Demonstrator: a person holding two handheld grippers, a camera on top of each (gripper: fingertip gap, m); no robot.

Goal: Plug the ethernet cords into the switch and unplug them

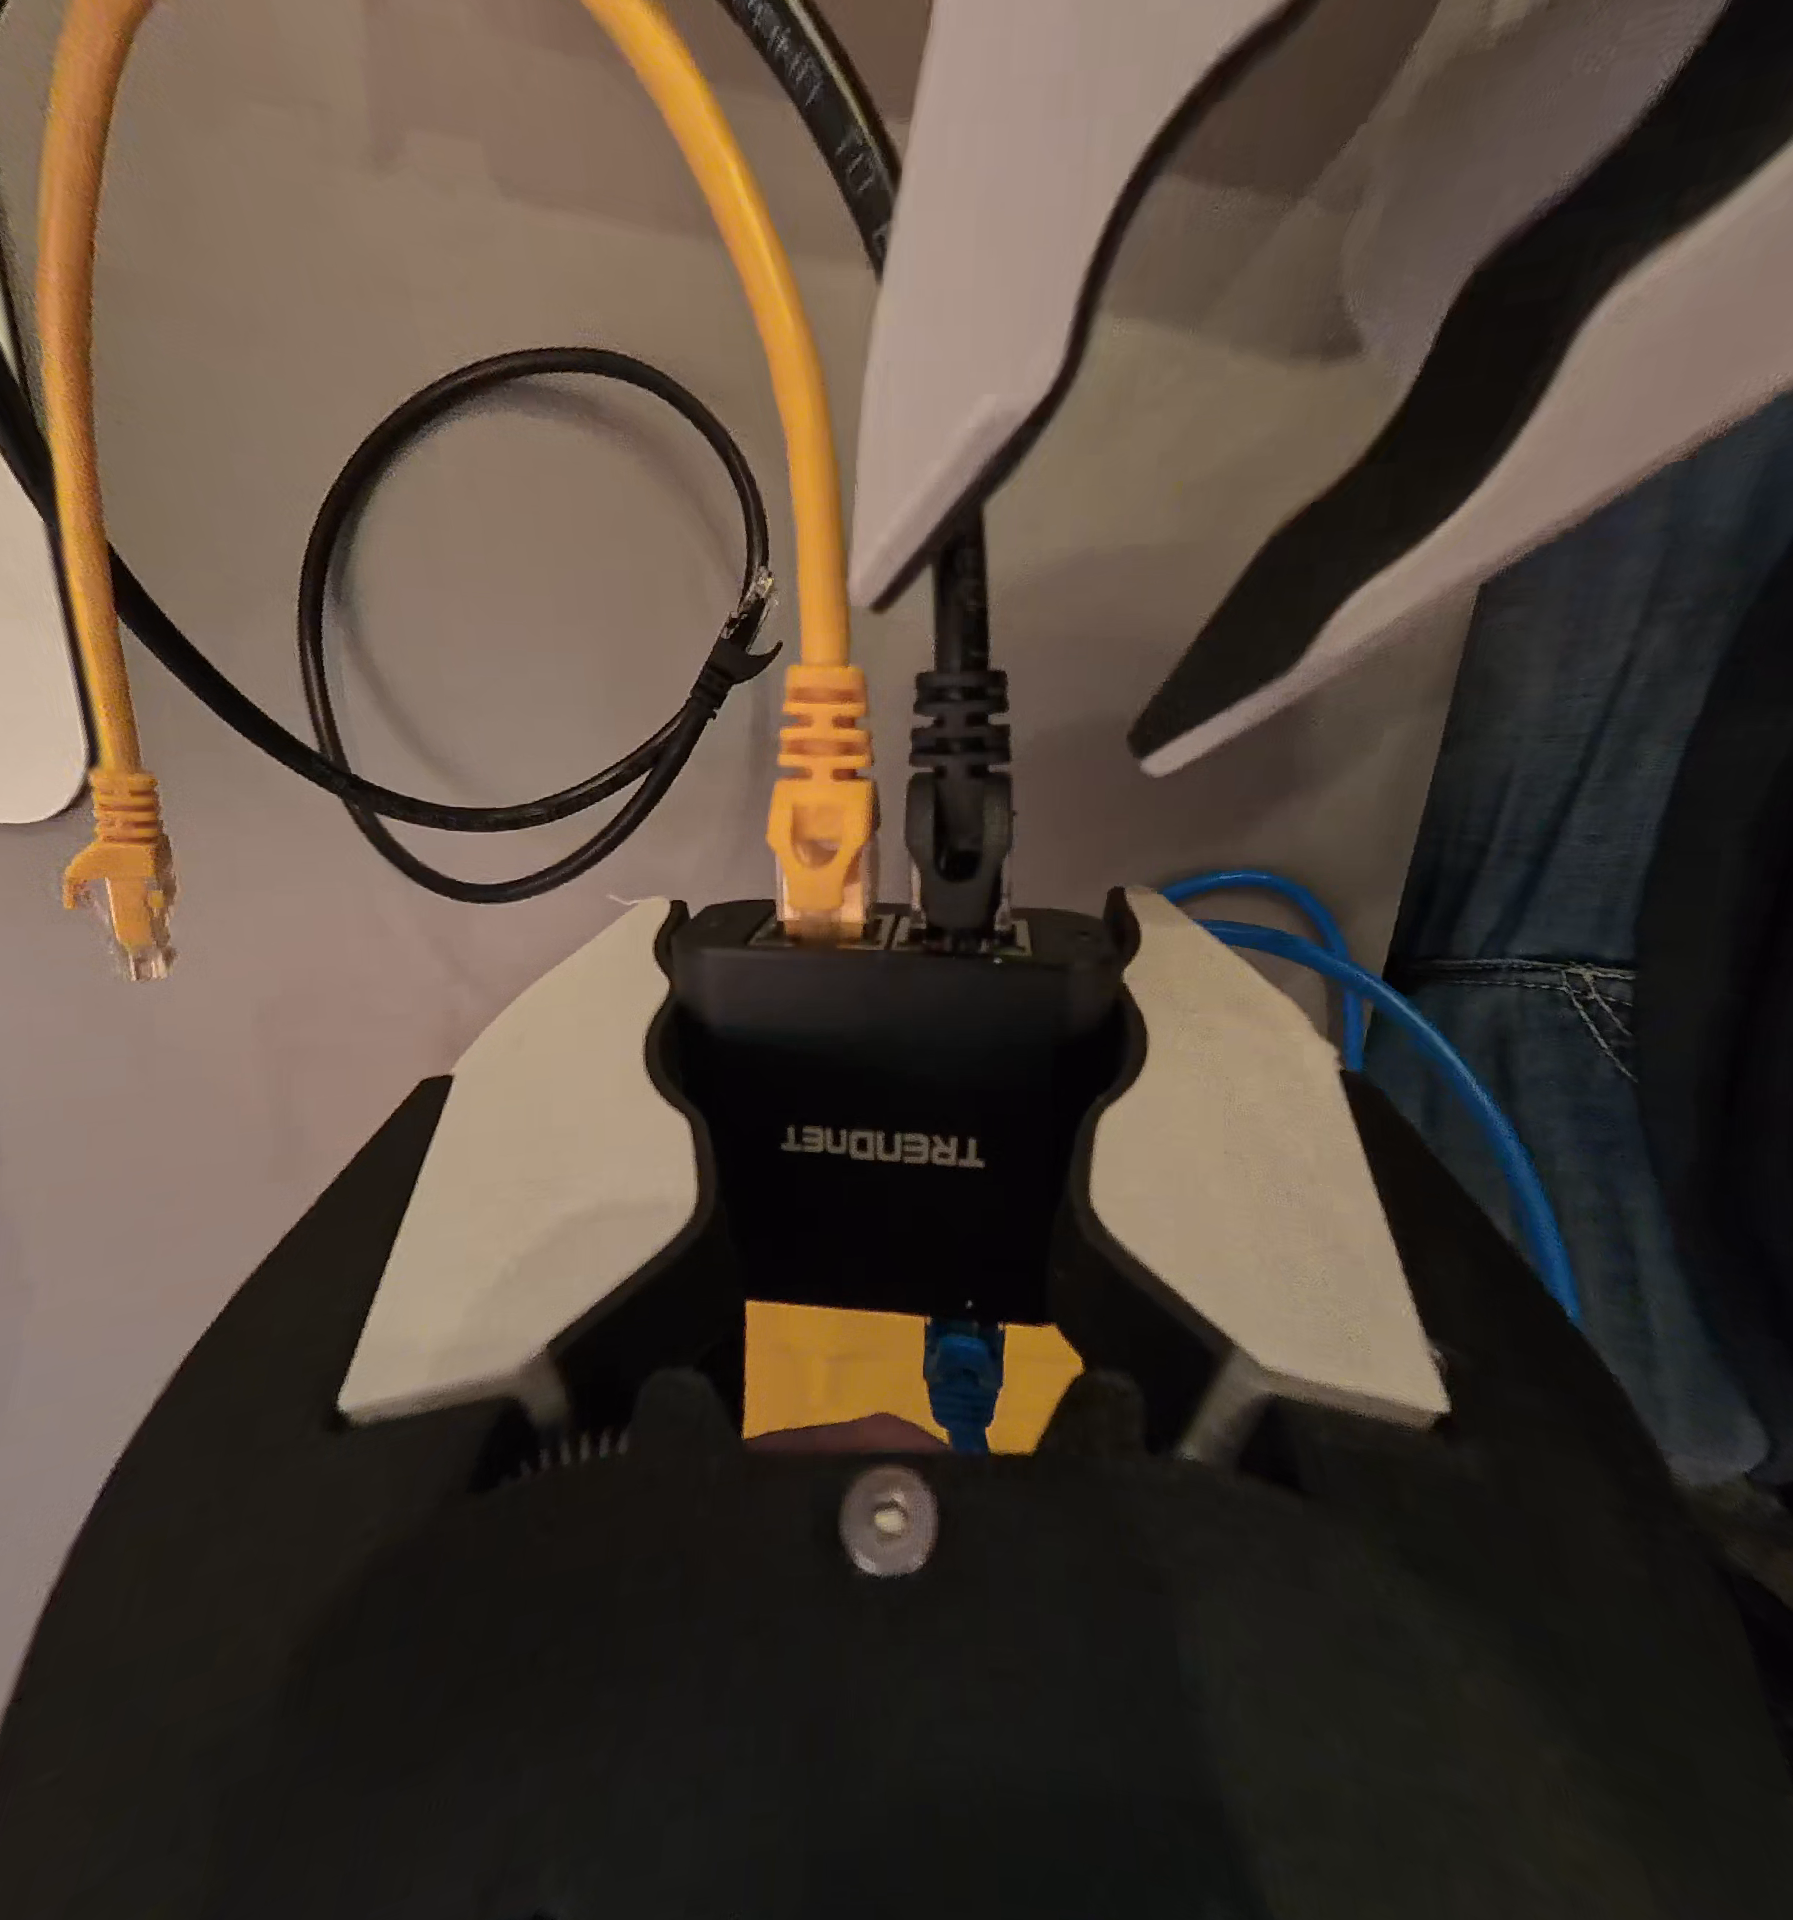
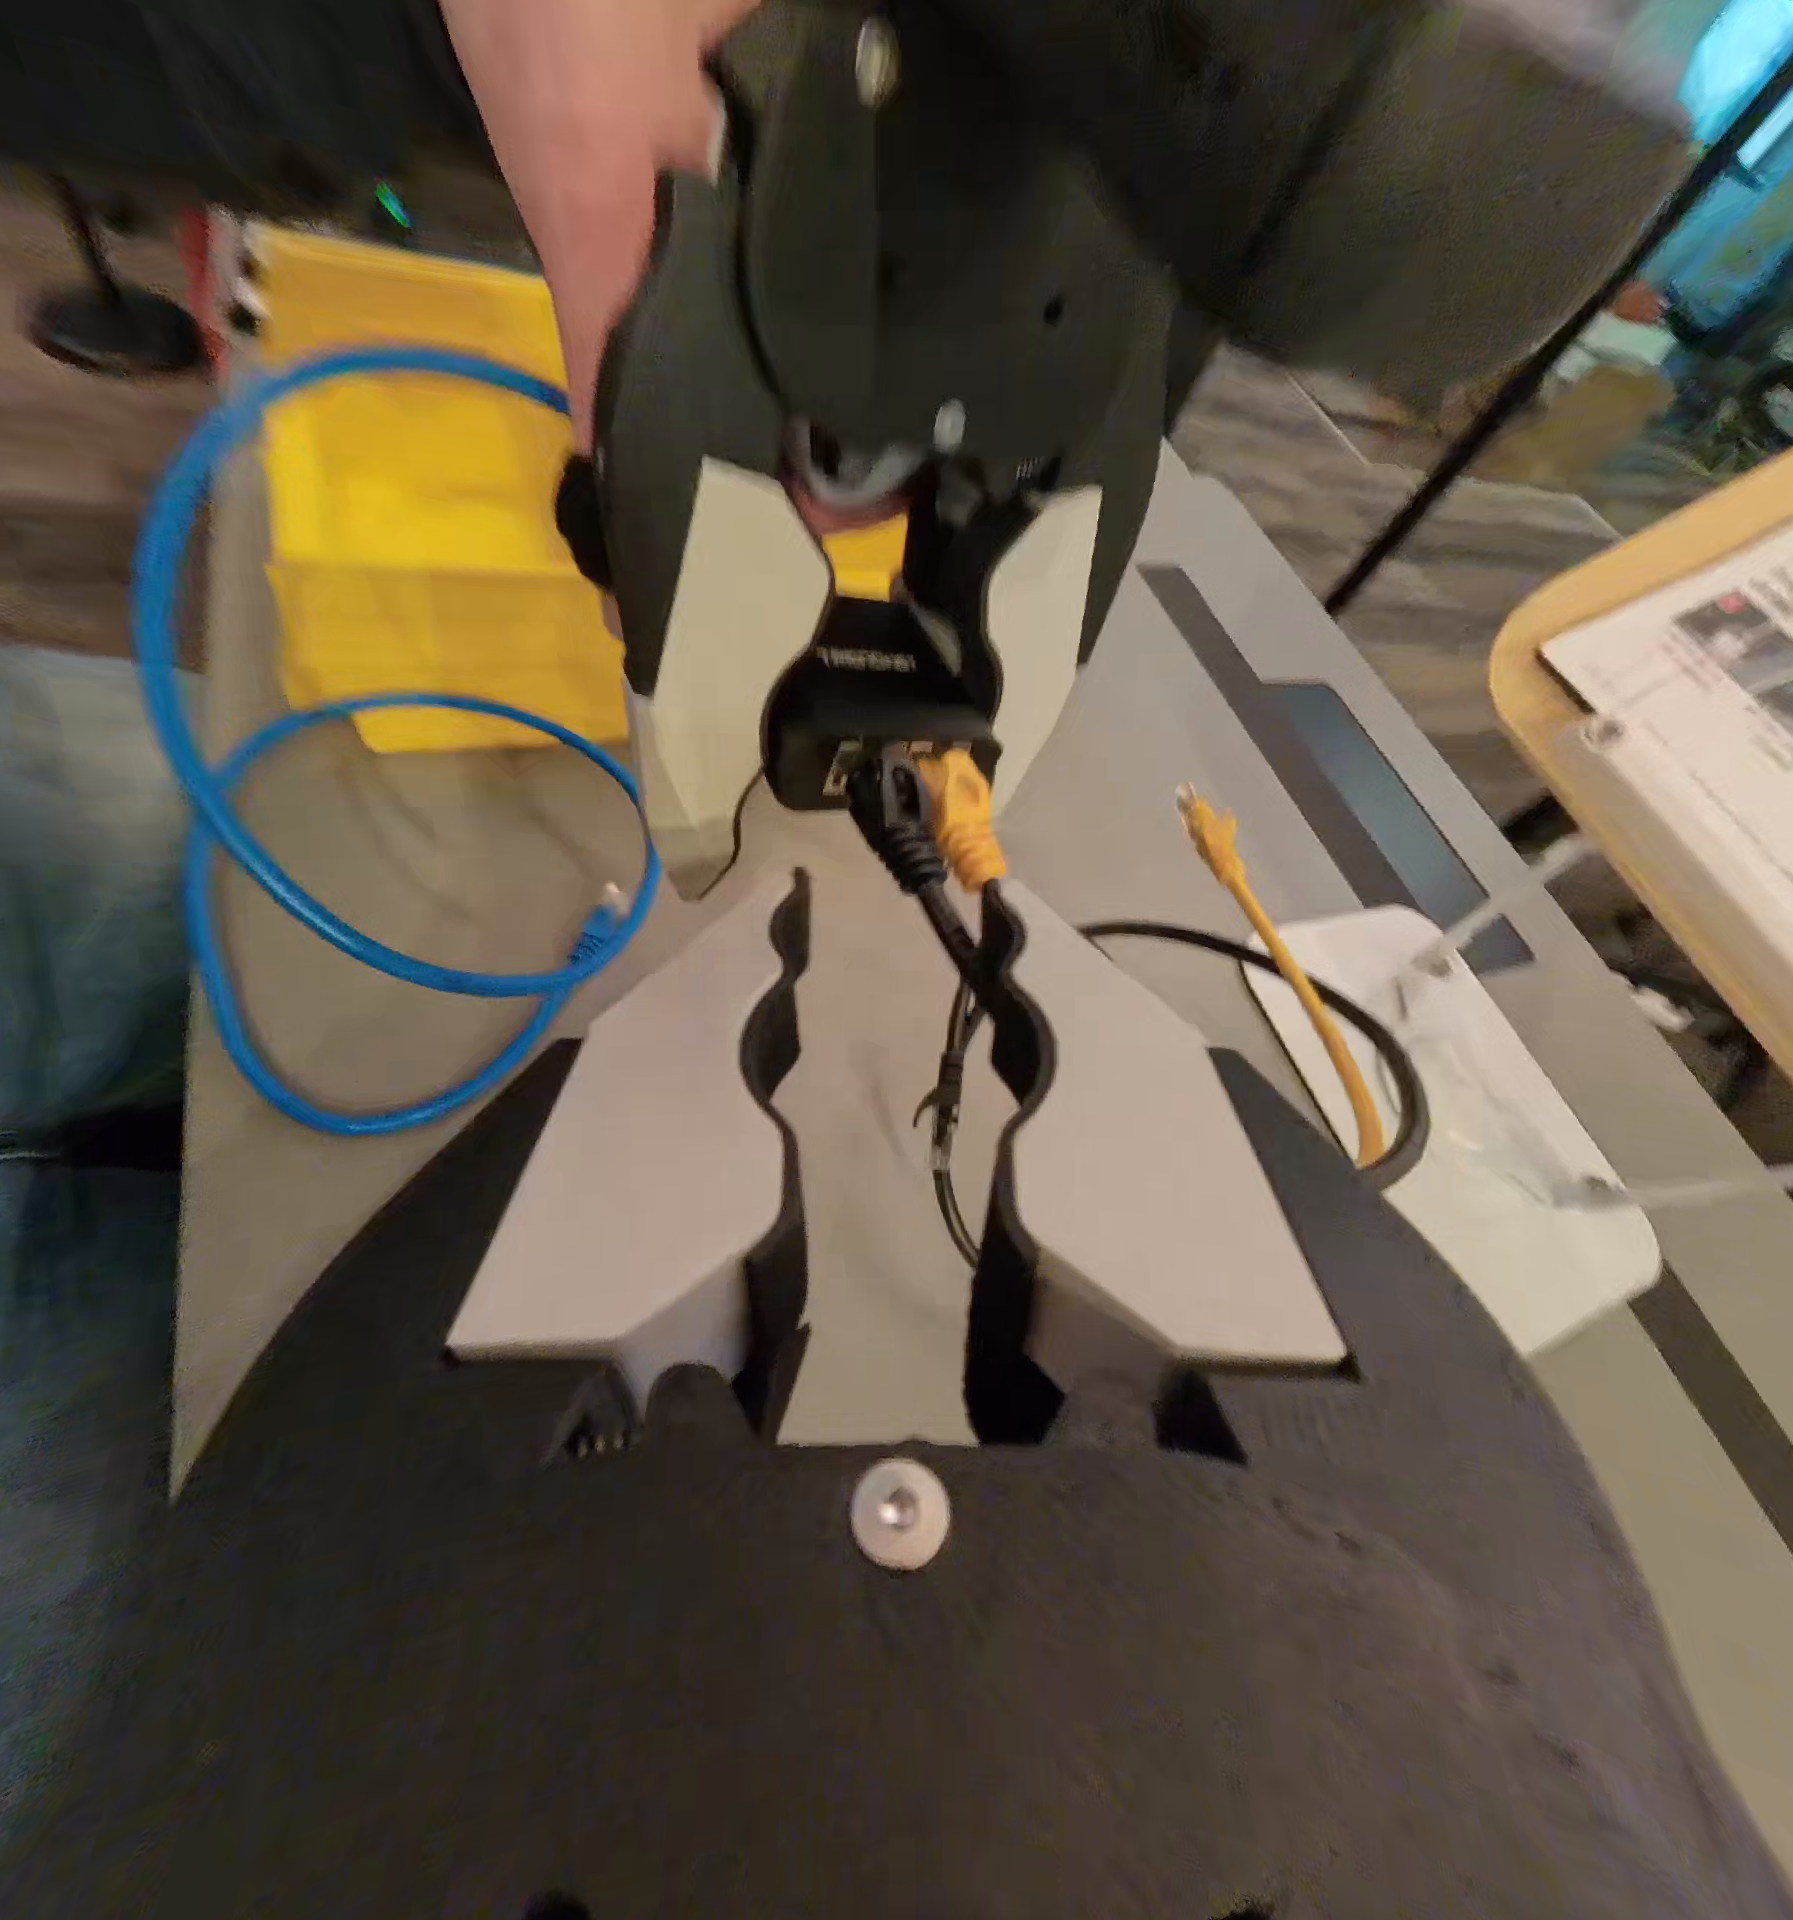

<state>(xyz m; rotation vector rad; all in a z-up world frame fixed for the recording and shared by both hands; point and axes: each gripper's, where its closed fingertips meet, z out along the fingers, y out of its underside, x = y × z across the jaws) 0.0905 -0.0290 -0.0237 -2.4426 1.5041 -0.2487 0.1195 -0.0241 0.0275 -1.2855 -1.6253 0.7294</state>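
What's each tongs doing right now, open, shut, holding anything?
Left tongs: shut on the black switch, gripping its sides.
Right tongs: open, empty; the black cord plugged into the switch runs between the fingers, not clamped.

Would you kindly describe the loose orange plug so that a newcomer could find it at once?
Start at the black switch clamped in the left gripper, with an orange plug and a black plug in its ports. Look left across the grey table. The loose orange plug lies there unplugged, its clear tip bare.
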